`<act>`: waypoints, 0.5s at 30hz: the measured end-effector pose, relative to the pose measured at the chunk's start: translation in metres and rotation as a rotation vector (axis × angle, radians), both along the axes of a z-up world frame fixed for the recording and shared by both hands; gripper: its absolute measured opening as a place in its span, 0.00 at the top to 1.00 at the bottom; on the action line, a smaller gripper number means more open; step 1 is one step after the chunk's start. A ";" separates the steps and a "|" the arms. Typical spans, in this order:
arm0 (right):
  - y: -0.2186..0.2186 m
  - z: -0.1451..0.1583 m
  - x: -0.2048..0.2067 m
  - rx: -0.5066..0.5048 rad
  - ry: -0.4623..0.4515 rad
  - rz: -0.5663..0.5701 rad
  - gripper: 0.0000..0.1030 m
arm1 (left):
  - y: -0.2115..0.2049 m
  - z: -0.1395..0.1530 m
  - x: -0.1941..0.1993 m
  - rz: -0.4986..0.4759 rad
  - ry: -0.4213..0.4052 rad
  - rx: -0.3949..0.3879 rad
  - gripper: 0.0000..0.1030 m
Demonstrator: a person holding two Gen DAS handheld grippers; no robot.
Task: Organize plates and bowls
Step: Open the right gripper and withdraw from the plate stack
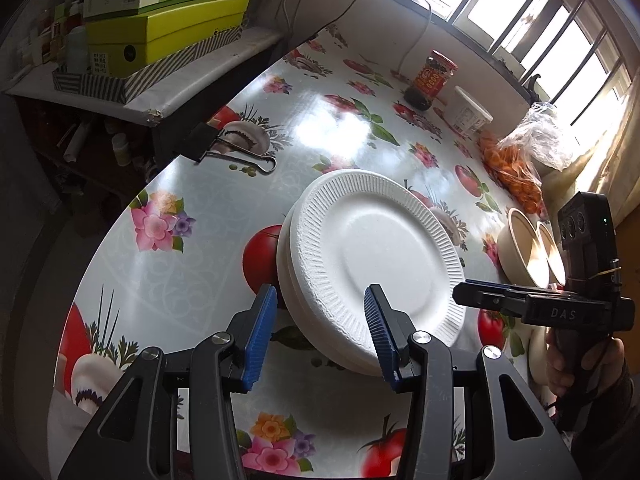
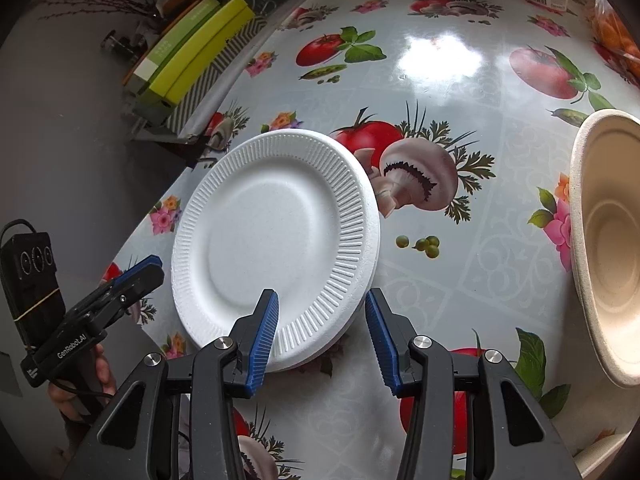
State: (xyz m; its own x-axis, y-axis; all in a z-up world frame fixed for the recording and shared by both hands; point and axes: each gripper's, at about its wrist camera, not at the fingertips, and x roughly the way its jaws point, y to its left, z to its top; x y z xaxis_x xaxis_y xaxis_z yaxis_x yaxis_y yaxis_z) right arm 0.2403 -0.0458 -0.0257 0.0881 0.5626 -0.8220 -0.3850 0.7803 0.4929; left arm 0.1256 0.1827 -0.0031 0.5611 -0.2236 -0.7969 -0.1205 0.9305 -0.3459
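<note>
- A stack of white foam plates (image 1: 372, 256) lies on the surface (image 1: 192, 280), which is covered with a glossy cloth printed with tomatoes, mushrooms and flowers; this stack serves as the landmark.
- The top plate sits slightly off-centre on the ones under it, so their rims show along one side.
- The left claw (image 1: 320, 332) hovers at the near edge of the stack, jaws parted, one blue pad just outside the rim and the other over the ribbed border; whether a pad touches the foam cannot be told.
- The right claw (image 2: 320, 336) also stands open at the near edge of the stack, one pad over the ribbed rim, the other beyond it above the cloth; nothing is gripped.
- In the right wrist view the left claw shows to the left of the stack, held by a hand (image 2: 80, 384).
- Beige bowls (image 1: 528, 248) stand to the right of the stack, near it but apart.
- A black binder clip (image 1: 224, 148) lies beyond the stack at the surface's edge.
- Farther past the stack stand a red-labelled jar (image 1: 430, 80) and a white tub (image 1: 468, 112).
- A bag of orange pieces (image 1: 516, 168) lies beyond the bowls.
</note>
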 end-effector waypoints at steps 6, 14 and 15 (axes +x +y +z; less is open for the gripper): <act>0.004 0.002 0.000 0.017 -0.004 0.006 0.56 | -0.010 0.010 -0.004 -0.023 -0.019 0.022 0.55; -0.022 0.016 -0.010 0.024 -0.049 -0.009 0.56 | -0.040 0.023 -0.004 -0.073 -0.036 0.030 0.55; -0.027 0.020 -0.012 0.029 -0.060 -0.012 0.56 | -0.045 0.024 -0.003 -0.082 -0.038 0.032 0.55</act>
State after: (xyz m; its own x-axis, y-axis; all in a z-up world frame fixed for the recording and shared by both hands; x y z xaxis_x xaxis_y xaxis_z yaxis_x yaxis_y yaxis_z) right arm 0.2288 -0.0732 -0.0061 0.1441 0.5843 -0.7986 -0.4053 0.7711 0.4911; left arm 0.1223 0.1382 0.0212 0.5719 -0.2452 -0.7828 -0.0306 0.9473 -0.3190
